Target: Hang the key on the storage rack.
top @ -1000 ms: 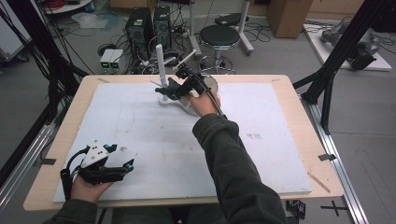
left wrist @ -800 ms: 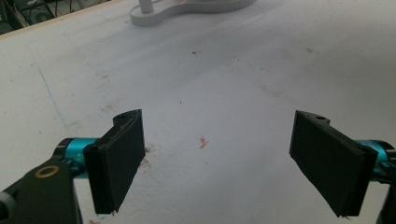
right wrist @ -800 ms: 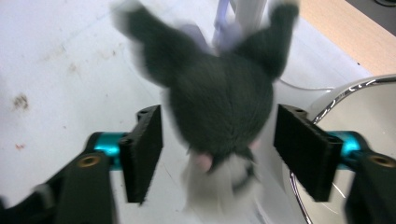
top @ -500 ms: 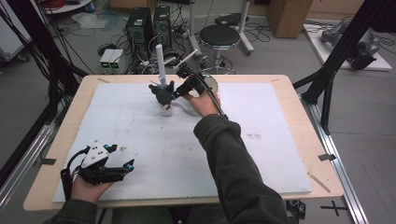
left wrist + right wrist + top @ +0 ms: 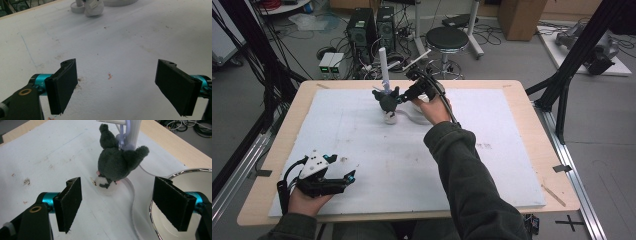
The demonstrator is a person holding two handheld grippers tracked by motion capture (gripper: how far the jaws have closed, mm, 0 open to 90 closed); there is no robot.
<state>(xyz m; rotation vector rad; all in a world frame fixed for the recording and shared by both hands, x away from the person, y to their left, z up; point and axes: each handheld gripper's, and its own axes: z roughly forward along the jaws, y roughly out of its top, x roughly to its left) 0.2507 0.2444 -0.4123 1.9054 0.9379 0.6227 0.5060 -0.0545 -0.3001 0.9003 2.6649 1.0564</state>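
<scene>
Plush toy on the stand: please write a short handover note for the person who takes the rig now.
Right gripper: open, jaws have just been opening, nothing between them, just in front of the grey plush toy.
Left gripper: open, holding nothing, at the near left of the white mat.
Plush toy: hanging by its loop on the white stand, beside a metal bowl.
Done: toy hung and released.
Left: probably only drawing the right gripper back.

Even, bright overhead light, soft faint shadows on white foam-covered wooden desk (image 5: 362,130). Glare on shiny round metal bowl (image 5: 190,173) rim. High view slightly soft, low detail. Both gripper views: near black fingers (image 5: 62,85) mildly blurred, edges stretched.
</scene>
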